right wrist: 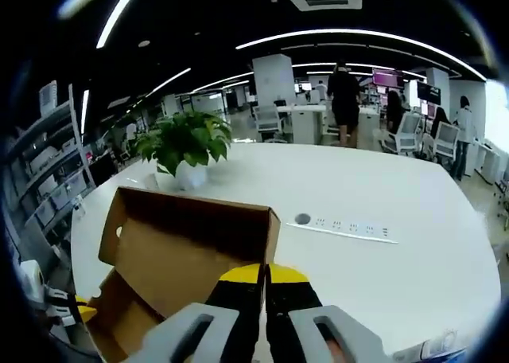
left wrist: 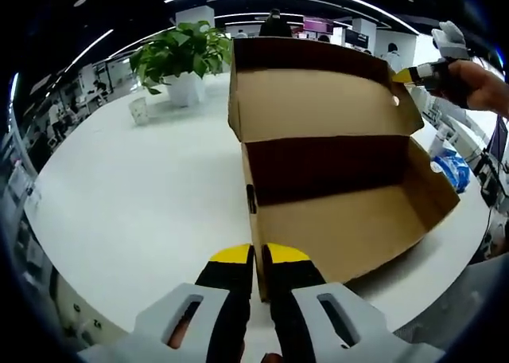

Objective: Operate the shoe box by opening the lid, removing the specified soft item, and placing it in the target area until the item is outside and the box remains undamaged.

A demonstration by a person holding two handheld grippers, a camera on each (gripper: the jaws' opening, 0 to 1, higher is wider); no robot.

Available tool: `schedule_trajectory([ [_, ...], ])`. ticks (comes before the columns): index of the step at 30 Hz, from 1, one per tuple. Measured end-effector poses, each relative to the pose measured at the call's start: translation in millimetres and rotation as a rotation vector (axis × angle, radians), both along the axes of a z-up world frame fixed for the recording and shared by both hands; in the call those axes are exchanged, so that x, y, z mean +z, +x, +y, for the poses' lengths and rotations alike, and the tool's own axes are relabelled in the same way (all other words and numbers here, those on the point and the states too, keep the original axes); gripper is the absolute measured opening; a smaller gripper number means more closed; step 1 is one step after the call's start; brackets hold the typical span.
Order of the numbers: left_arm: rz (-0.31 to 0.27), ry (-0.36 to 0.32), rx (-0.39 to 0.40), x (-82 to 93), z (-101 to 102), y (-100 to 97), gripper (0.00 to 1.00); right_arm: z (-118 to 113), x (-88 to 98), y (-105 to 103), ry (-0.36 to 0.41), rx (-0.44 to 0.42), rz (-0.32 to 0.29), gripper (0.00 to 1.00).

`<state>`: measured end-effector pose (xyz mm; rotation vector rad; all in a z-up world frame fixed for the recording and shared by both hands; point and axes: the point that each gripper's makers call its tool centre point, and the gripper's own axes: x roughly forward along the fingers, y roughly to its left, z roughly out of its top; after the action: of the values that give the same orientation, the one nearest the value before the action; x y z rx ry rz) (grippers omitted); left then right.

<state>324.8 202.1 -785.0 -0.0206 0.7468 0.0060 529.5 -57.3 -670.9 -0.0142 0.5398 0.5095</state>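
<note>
The brown cardboard shoe box (left wrist: 350, 220) stands open on the white table, its lid (left wrist: 318, 100) raised upright at the far side. What I see of the inside is bare cardboard. My left gripper (left wrist: 259, 255) is shut on the box's near corner wall, which runs down between the yellow tips. At the upper right of the left gripper view, my right gripper (left wrist: 407, 76) pinches the lid's side edge, with a hand behind it. In the right gripper view the right gripper (right wrist: 265, 274) is shut on the lid (right wrist: 191, 243). The left gripper's yellow tip (right wrist: 84, 310) shows at the lower left.
A potted green plant (left wrist: 184, 56) (right wrist: 184, 144) stands on the round white table (left wrist: 143, 196) beyond the box. A white power strip (right wrist: 342, 228) lies on the table past the lid. A blue object (left wrist: 455, 170) sits to the right of the box. People and desks fill the office behind.
</note>
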Motion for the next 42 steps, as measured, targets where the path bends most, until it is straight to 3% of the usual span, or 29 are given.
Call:
schedule_trajectory([
  [2,-0.001,-0.008,0.005,0.5,-1,0.0,0.04,0,1.8,2,-0.001,0.007,-0.016,0.00],
  [7,-0.006,-0.020,0.010,3.4,-4,-0.6,0.05,3,15.0,-11,-0.014,0.027,-0.063,0.00],
  [15,-0.011,-0.037,0.011,6.3,-9,-1.7,0.06,0,20.7,-31,-0.034,0.049,-0.100,0.00],
  [20,-0.018,-0.059,0.024,7.7,-10,-1.4,0.06,-6,18.9,-32,-0.052,0.060,-0.113,0.00],
  [42,-0.033,-0.139,0.042,9.1,-14,1.8,0.06,-22,2.7,-90,-0.096,0.048,-0.121,0.00],
])
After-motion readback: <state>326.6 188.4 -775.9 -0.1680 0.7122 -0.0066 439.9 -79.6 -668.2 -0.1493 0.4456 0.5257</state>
